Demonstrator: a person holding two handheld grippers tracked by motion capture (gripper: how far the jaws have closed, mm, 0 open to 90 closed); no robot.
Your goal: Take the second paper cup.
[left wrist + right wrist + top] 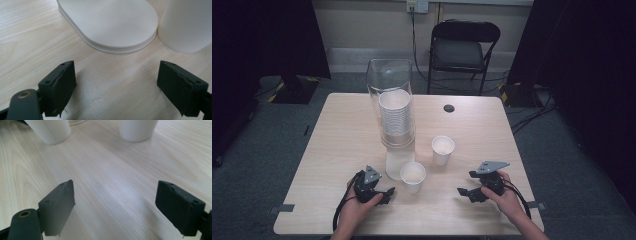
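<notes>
Cups: near paper cup (413, 175) stands upright on surface (342, 150) between both grippers, touching dispenser base (112, 25); second cup (442, 149) beyond. Left hand-held gripper (384, 195) and right hand-held gripper (464, 192) both wide open, empty.

White paper cups (413, 176), pale wood-grain table (337, 150) (light streaks), black gripper (387, 193), clear dispenser (388, 80)

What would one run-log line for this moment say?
left gripper: open, empty | right gripper: open, empty | near cup: upright, untouched
</notes>
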